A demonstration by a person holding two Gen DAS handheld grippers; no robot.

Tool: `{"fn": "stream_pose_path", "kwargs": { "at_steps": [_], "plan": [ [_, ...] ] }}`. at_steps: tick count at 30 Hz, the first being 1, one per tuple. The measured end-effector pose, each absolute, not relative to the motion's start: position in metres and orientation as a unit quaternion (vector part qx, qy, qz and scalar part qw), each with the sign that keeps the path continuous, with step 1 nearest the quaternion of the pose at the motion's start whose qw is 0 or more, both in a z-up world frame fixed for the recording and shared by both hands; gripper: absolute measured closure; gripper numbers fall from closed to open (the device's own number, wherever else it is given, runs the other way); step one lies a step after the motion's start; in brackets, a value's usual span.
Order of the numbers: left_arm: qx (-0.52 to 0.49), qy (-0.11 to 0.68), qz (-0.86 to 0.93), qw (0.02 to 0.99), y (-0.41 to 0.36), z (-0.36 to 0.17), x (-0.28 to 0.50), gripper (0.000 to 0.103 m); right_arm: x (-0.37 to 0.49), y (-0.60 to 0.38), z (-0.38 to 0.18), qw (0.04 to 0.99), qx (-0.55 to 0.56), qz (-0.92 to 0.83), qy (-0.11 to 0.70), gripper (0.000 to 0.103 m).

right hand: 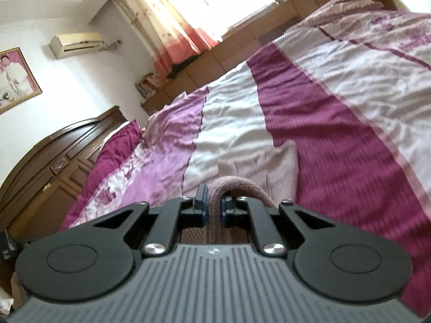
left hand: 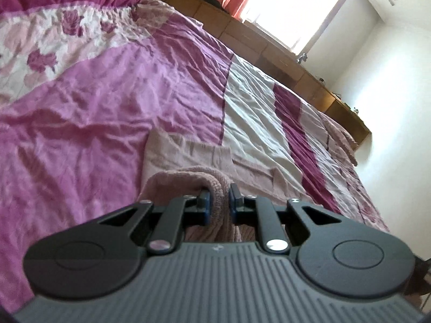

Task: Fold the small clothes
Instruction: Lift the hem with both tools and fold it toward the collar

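A small pale pink knit garment (left hand: 188,156) lies partly flat on the bedspread, and its near edge is lifted off the bed. In the left wrist view my left gripper (left hand: 219,200) is shut on a thick fold of that edge (left hand: 188,179), which bulges over the left pad. The right wrist view has my right gripper (right hand: 214,206) shut on another rolled part of the pink garment (right hand: 242,185), with cloth hanging down between the fingers. The garment's far part (right hand: 258,161) still rests on the bed. Neither view takes in the other gripper.
The bed carries a wrinkled bedspread (left hand: 94,113) with purple, white and dark magenta bands. A dark wooden headboard (right hand: 54,156) stands at one end. A long wooden shelf unit (left hand: 282,62) runs along the far side under a bright window (left hand: 291,5).
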State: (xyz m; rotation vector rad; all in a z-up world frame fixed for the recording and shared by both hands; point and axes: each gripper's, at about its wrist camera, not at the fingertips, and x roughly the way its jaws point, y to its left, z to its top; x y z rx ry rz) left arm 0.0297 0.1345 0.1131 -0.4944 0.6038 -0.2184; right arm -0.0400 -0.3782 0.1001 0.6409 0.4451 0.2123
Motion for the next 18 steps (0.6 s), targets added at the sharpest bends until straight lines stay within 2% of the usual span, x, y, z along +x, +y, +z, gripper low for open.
{"fn": "stream_pose_path", "kwargs": {
  "at_steps": [5,13,18],
  "plan": [
    [-0.231,0.294,-0.096,0.922,0.128,0.102,0.059,0.088,0.007,-0.369,0.095,0.926,0.299,0.081,0.217,0.093],
    [-0.166,0.314,-0.074,0.932,0.117,0.066,0.1,0.087,0.061,-0.355,0.053,0.929,0.265,0.029,0.258,0.093],
    [-0.155,0.348,-0.053,0.923,0.12,0.038,0.124,0.081,0.082,-0.356,0.024,0.92,0.265,0.002,0.29,0.093]
  ]
}}
